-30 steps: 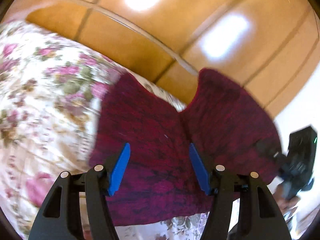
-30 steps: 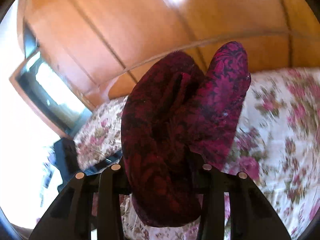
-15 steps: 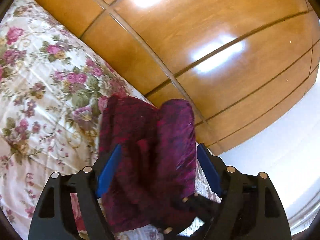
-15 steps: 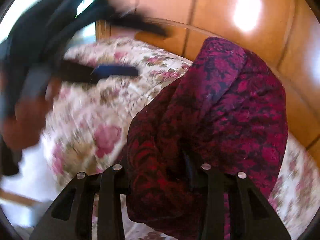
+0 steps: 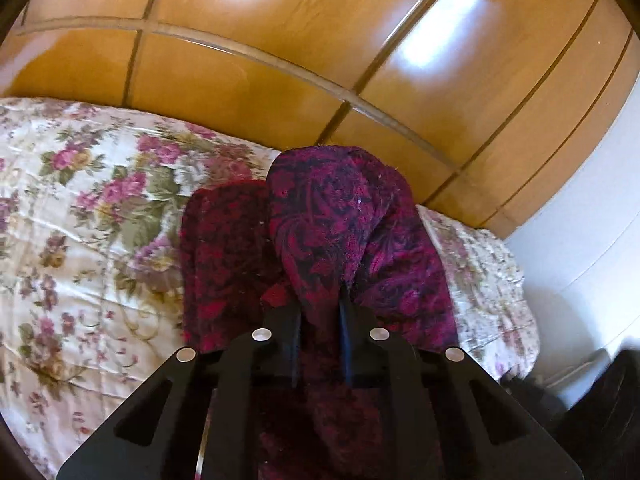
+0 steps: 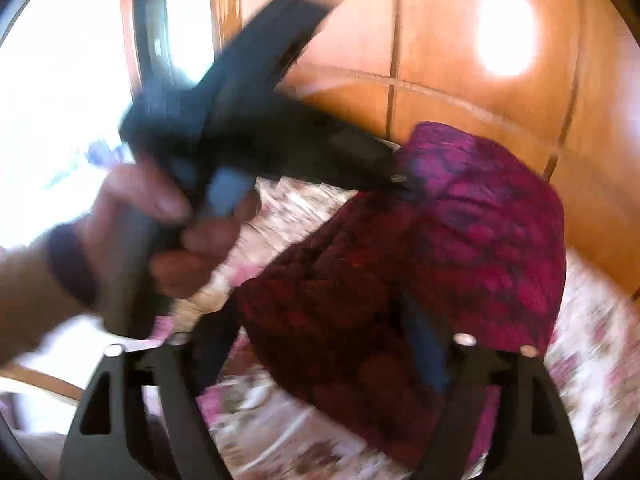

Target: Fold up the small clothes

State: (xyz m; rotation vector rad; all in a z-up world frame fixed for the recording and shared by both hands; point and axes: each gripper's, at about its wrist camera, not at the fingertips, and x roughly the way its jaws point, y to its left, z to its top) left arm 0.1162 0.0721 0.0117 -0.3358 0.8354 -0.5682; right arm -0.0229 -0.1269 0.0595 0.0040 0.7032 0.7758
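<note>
A dark red and magenta patterned knit garment (image 5: 340, 220) hangs bunched over a floral bedspread (image 5: 80, 220). My left gripper (image 5: 320, 312) is closing, its fingers pinching a fold of the cloth, which rises in a hump ahead of them. In the right wrist view the same garment (image 6: 480, 220) droops between the wide-apart fingers of my right gripper (image 6: 320, 320), whose jaws are opening and do not press on it. The left gripper (image 6: 394, 172), held by a hand (image 6: 160, 220), bites the garment's upper edge there. That view is blurred.
Glossy wooden wardrobe doors (image 5: 280, 60) stand behind the bed. A white wall (image 5: 580, 260) lies past the bed's right corner. A bright window or mirror with a wooden frame (image 6: 60, 60) fills the left of the right wrist view. Bedspread (image 6: 592, 340) shows under the garment.
The left jaws went from wide open around the cloth to shut on a fold of it. The right jaws let go and spread wide. The left gripper swung close in front of the right camera.
</note>
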